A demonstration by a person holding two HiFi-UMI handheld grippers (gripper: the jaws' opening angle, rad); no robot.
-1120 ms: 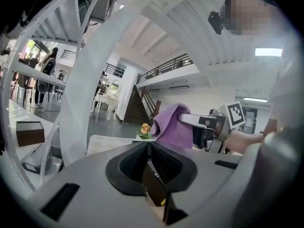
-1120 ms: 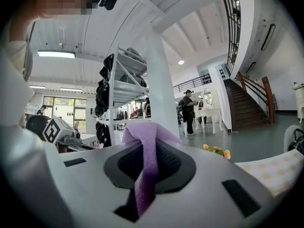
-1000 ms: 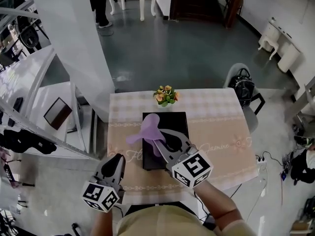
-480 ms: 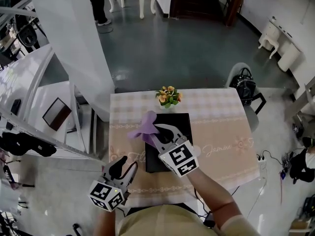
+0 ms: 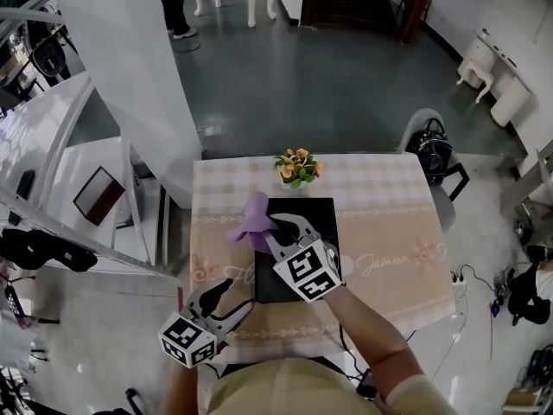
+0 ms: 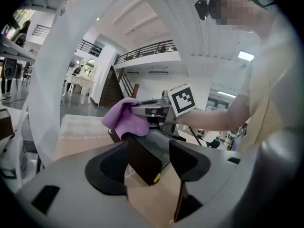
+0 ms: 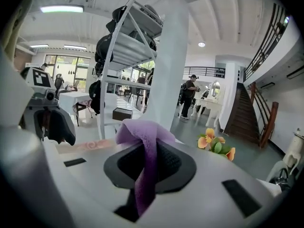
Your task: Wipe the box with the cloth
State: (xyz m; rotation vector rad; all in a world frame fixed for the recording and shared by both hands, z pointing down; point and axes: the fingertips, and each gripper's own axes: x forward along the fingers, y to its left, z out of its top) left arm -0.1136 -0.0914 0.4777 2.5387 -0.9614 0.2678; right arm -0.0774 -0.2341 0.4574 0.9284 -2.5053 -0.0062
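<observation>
Table: rectangular top, covered in beige fabric with a checked band along the far edge and pale script print.

Box: flat, rectangular, black, with a smooth, slightly glossy top and sharp corners. It lies at the middle of the table, long side running away from the person.

Right gripper: grey shell with black pads and a marker cube at the rear. It reaches over the left half of the box top, tips pointing toward the far left corner. Its jaws are clamped on the cloth; in the right gripper view a purple strip runs down between the pads.

Left gripper: same construction, held low at the near left corner of the box. Its jaws stand apart and have just been opening. In the left gripper view the near corner of the box sits between the two pads, which do not press on it.

Cloth: soft purple fabric, crumpled into a loose bunch that projects beyond the right gripper's tips. The bunch sits at the far left corner of the box and appears to touch the top there, partly overhanging the left edge.

Flowers: small orange and yellow bunch with green leaves, just beyond the far edge of the box.
</observation>
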